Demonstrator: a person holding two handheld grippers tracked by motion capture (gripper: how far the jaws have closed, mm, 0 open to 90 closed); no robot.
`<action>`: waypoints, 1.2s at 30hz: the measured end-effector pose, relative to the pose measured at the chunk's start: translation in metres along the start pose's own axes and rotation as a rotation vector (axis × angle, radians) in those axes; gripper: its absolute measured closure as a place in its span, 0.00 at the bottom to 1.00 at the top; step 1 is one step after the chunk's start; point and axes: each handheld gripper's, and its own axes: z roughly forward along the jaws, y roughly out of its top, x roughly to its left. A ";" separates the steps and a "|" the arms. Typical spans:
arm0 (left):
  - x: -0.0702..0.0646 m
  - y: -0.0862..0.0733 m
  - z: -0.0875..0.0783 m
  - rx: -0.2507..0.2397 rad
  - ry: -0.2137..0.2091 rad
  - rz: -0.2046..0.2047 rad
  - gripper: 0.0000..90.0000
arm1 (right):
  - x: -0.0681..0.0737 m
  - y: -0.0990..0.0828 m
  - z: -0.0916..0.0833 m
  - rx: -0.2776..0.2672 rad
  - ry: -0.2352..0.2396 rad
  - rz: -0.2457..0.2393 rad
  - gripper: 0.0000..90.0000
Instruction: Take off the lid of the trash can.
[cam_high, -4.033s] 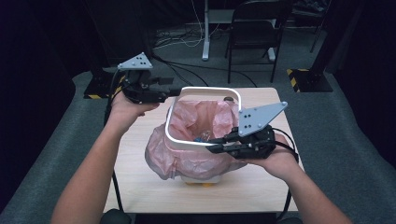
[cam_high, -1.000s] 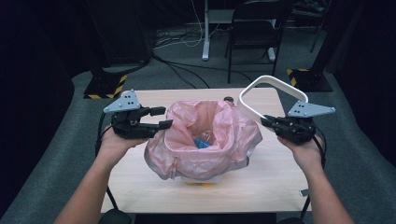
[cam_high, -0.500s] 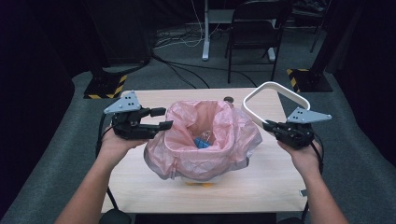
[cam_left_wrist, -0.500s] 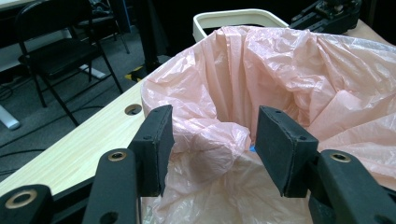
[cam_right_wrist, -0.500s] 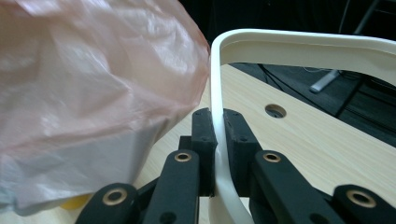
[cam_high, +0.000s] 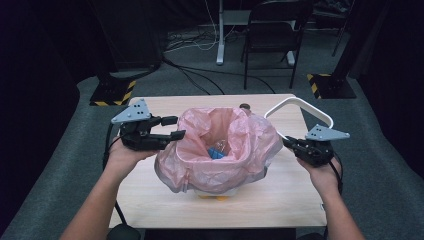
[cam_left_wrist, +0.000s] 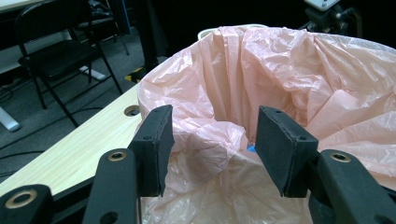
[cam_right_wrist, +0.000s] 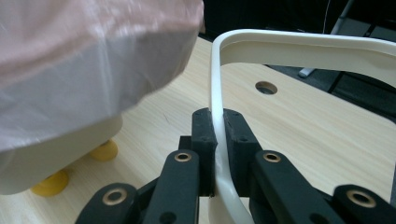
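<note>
High view: I had my right hand-held gripper (cam_high: 291, 144) lift the white ring (cam_high: 299, 111) off the pink bag (cam_high: 227, 145), now beside it over the bench (cam_high: 280, 200), freeing the liner. Left gripper view: left hand-held gripper (cam_left_wrist: 212, 140) gaped wide around the bag's rim. Right gripper view: jaws clamped the ring.

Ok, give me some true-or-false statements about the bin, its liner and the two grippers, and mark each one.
1. The right gripper is shut on the white plastic ring frame. True.
2. The ring frame sits around the rim of the pink plastic bag. False: it is held off to the side, beside the bag.
3. The left gripper is open. True.
4. The cream bin has black feet. False: they are yellow.
5. Something blue lies inside the bag. True.
</note>
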 end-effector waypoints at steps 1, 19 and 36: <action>0.000 0.000 0.000 0.000 0.001 0.002 0.52 | 0.000 -0.003 0.001 0.002 0.000 0.004 0.93; 0.001 -0.002 0.000 -0.005 0.002 -0.006 0.52 | -0.001 -0.044 0.013 0.051 -0.029 0.054 0.93; 0.002 -0.004 -0.001 -0.014 0.005 -0.012 0.52 | -0.002 -0.074 0.029 0.120 -0.018 0.069 0.93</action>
